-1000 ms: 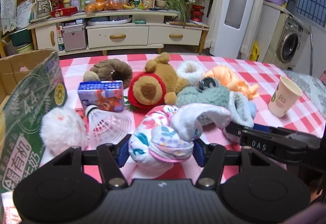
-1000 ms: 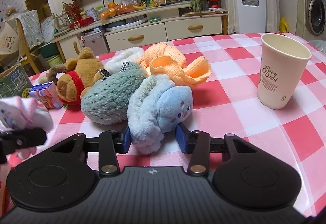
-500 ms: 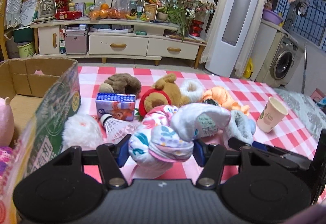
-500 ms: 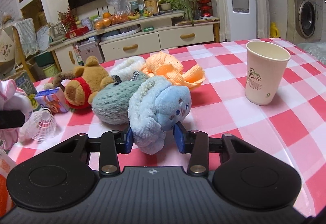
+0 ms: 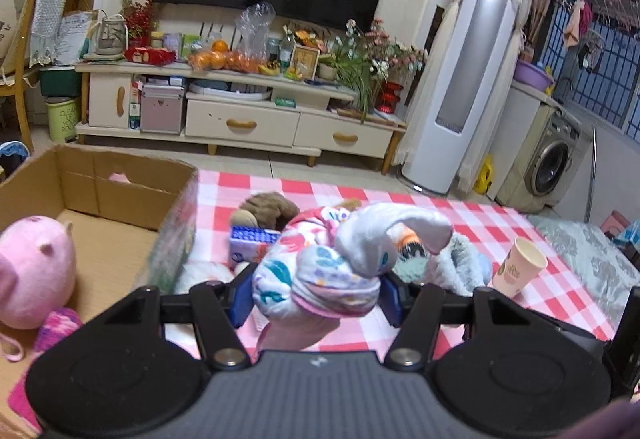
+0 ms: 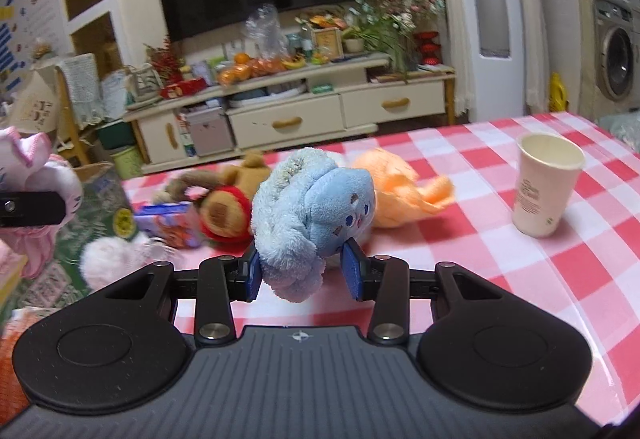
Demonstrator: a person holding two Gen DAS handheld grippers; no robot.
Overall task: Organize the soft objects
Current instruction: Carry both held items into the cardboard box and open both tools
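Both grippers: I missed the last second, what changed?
The left gripper lifted its patterned sock bundle toward the cardboard box. The right gripper tightened on the blue plush and raised it off the table. The paper cup and remaining toys stayed put.

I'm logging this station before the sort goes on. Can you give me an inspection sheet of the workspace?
Surface: red-and-white checked tablecloth.
Job's things: patterned cloth bundle and blue plush, both gripped; brown bear, orange cloth on the table; pink pig in the cardboard box.
Clutter: paper cup, tissue pack.
Grippers: left gripper shut on the bundle; right gripper shut on the plush.
Cables: nothing seen.
Surroundings: TV cabinet, washing machine.
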